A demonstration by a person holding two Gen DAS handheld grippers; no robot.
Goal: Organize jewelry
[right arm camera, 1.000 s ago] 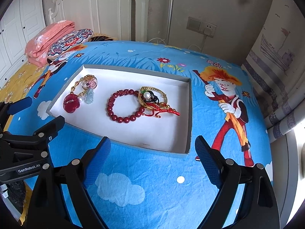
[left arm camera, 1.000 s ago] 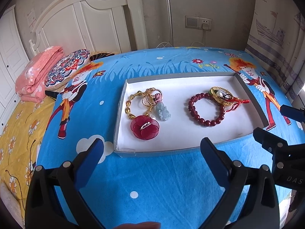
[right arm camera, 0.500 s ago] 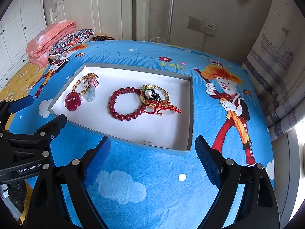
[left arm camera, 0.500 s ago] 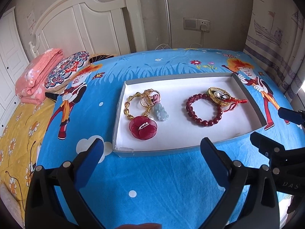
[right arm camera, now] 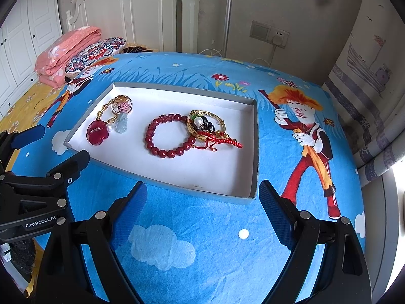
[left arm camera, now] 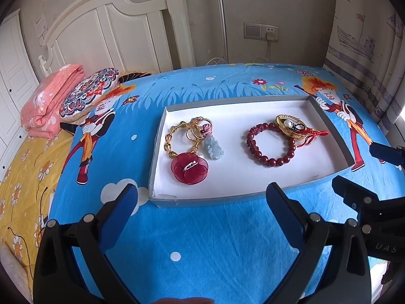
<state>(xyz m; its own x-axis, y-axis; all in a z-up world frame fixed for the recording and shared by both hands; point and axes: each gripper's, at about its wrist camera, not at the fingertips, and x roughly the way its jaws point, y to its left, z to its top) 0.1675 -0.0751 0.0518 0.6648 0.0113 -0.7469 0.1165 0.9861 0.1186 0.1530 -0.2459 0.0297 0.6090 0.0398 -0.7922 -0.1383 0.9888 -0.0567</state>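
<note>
A shallow grey box with a white floor (left arm camera: 253, 177) (right arm camera: 227, 174) lies on the blue bedspread. Its left part holds a red flower brooch (left arm camera: 189, 168) (right arm camera: 97, 131), a gold link bracelet (left arm camera: 174, 139), gold rings (left arm camera: 200, 129) (right arm camera: 122, 105) and a pale jade pendant (left arm camera: 214, 148) (right arm camera: 121, 124). Its right part holds a dark red bead bracelet (left arm camera: 270, 143) (right arm camera: 168, 138), touching a gold bangle (left arm camera: 289, 125) (right arm camera: 205, 125) and a red cord (left arm camera: 312, 134) (right arm camera: 220, 140). My left gripper (left arm camera: 201, 210) and right gripper (right arm camera: 202, 207) are open and empty, just short of the box's near wall.
A folded pink blanket (left arm camera: 50, 96) (right arm camera: 67, 48) and a patterned pillow (left arm camera: 88, 91) (right arm camera: 95, 52) lie at the far left by the white headboard (left arm camera: 114, 30). Yellow sheet (left arm camera: 17, 177) shows at left. A wall and curtain (left arm camera: 367, 50) stand behind and right.
Both grippers have drawn back and lifted slightly, so the box sits a little farther and higher in both views. The jewelry has not moved. Both grippers stay open.
</note>
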